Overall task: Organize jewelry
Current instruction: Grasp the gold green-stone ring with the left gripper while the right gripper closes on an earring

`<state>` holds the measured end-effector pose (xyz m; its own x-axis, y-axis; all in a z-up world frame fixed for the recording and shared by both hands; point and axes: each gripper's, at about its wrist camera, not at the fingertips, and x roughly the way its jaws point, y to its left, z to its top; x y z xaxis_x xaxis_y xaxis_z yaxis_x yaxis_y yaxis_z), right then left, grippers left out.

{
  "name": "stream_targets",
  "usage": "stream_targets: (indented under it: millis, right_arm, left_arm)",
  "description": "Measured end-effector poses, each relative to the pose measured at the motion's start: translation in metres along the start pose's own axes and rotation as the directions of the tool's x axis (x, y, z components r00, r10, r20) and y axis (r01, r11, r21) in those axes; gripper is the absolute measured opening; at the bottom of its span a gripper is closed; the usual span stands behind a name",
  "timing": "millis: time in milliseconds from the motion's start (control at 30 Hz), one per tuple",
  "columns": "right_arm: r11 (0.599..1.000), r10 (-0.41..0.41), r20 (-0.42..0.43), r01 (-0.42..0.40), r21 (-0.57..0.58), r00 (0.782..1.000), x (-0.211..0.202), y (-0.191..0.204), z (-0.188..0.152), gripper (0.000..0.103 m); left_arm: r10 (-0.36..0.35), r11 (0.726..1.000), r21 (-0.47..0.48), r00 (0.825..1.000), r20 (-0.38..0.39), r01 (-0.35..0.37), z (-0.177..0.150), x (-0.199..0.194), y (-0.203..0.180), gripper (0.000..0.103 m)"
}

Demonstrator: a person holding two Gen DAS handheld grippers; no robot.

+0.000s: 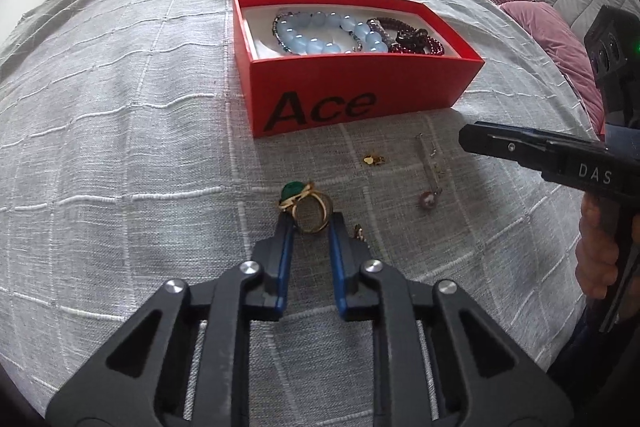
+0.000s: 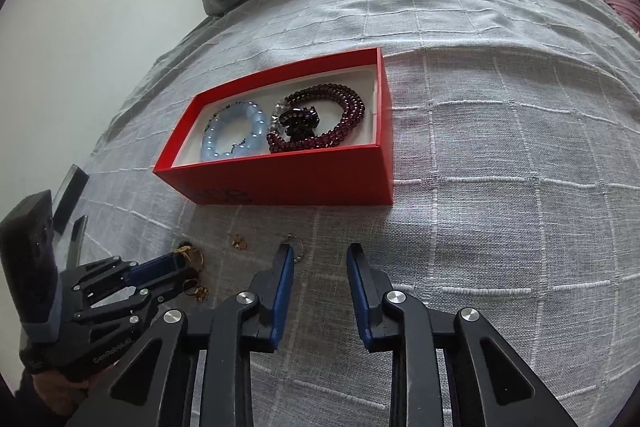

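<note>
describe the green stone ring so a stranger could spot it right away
Find the red cardboard box printed "Ace" on the grey bedspread. In front of it lie small loose pieces; the gold ring with the green stone sits between the left gripper fingertips. It is the only green piece.

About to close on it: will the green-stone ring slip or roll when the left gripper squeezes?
The ring looks like rigid metal, so it should not flex. Its round band may squirm between the left gripper pads. The soft bedspread probably stops rolling.
</note>
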<state>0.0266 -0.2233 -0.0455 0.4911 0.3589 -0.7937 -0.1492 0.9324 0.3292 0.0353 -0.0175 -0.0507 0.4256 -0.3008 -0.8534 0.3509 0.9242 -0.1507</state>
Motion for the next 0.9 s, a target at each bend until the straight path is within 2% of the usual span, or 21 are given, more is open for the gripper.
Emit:
stream_targets:
  millis: [600,733,900]
  right_arm:
    - [0.999,0.009,-0.003,-0.009,-0.053,1.0,0.004,0.013,-0.002,0.024]
    - [0.998,0.009,-0.005,-0.009,-0.066,1.0,0.005,0.016,-0.002,0.024]
    - [0.997,0.013,-0.012,-0.014,-0.077,1.0,0.008,0.019,-0.004,0.024]
  left_arm:
    - [-0.008,1.0,-0.027,1.0,-0.002,0.008,0.001,0.0,0.005,0.008]
    - [-0.033,0.998,-0.062,0.999,-0.011,0.033,0.003,0.001,0.012,0.008]
    - [-0.017,0.998,-0.059,1.0,-0.001,0.017,0.002,-0.001,0.013,0.007]
